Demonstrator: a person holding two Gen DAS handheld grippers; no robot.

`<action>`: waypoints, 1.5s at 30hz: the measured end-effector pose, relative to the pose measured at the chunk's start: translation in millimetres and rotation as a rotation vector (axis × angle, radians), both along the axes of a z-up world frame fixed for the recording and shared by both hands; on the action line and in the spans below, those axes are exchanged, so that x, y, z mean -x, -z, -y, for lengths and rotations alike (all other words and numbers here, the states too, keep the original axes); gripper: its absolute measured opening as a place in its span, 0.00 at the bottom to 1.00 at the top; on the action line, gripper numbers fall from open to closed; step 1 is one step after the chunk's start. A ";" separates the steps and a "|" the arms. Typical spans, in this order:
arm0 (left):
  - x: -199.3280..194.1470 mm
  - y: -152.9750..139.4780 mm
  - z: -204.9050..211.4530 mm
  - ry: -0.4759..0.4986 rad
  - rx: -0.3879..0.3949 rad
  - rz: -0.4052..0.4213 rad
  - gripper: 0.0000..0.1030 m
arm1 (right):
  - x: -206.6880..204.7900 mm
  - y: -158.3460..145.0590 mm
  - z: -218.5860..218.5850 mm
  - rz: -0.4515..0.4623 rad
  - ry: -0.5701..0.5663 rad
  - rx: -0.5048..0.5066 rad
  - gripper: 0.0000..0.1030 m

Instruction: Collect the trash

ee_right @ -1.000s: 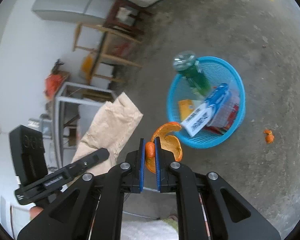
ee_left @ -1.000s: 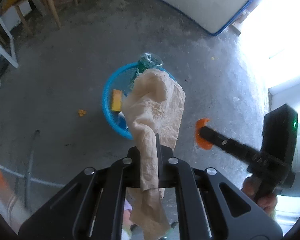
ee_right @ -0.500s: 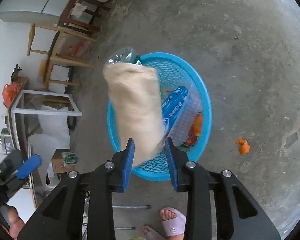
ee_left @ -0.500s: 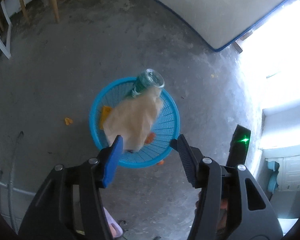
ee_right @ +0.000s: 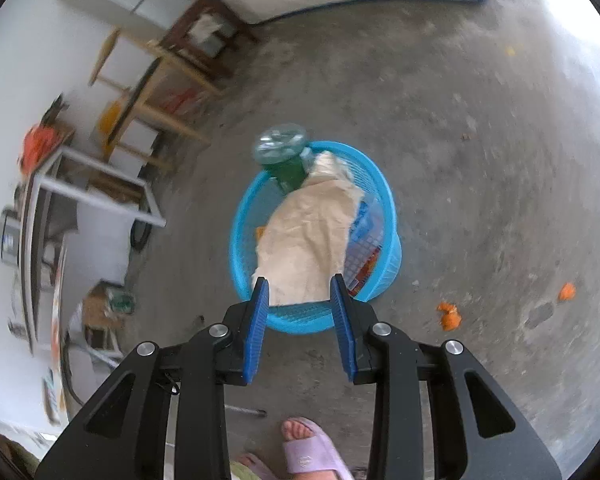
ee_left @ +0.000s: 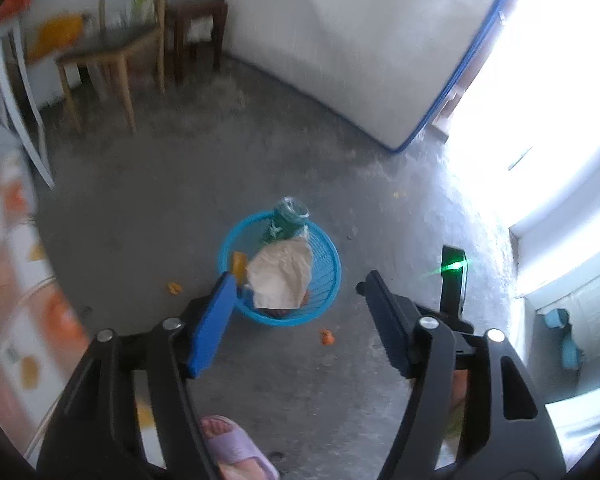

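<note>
A blue mesh basket (ee_left: 328, 280) (ee_right: 380, 176) stands on the concrete floor. A crumpled tan paper bag (ee_left: 282, 274) (ee_right: 308, 236) lies on top of its contents, beside a green bottle (ee_left: 288, 218) (ee_right: 284, 160) leaning on the far rim. My left gripper (ee_left: 296, 284) is open and empty, raised above the basket. My right gripper (ee_right: 299, 284) is open and empty above the basket's near rim. Orange peel pieces lie on the floor: one at the basket's left (ee_left: 175, 288), others at its right (ee_left: 327, 337) (ee_right: 449, 316) (ee_right: 567, 291).
Wooden tables and stools (ee_left: 112, 52) (ee_right: 164, 80) stand at the back left. A white mattress (ee_left: 340, 40) leans on the back wall. A metal frame (ee_right: 96, 188) is at the left. The person's foot in a purple slipper (ee_right: 308, 448) (ee_left: 228, 448) is near.
Both grippers opened: the left let go of the paper bag and the right let go of the orange peel. The bag dropped into the basket. Both grippers then rose away.
</note>
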State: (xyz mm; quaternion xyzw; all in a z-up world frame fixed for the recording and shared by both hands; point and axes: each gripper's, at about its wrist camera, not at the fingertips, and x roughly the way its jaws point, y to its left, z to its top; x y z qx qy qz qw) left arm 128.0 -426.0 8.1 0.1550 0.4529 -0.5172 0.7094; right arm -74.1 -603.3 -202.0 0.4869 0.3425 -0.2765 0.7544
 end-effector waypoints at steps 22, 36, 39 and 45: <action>96.1 -58.5 -333.0 -0.663 0.142 0.251 0.91 | 9.2 -247.6 -277.0 0.091 -0.480 0.698 0.94; 144.7 -58.6 -362.0 -0.870 0.032 0.367 0.92 | 21.3 -275.2 -359.3 0.082 -0.528 0.824 0.94; 147.5 -54.7 -357.6 -0.861 -0.009 0.380 0.92 | 22.8 -274.8 -366.1 0.057 -0.516 0.848 0.94; 152.8 -36.6 -349.3 -0.846 -0.077 0.351 0.92 | 20.4 -259.5 -363.7 -0.019 -0.486 0.806 0.94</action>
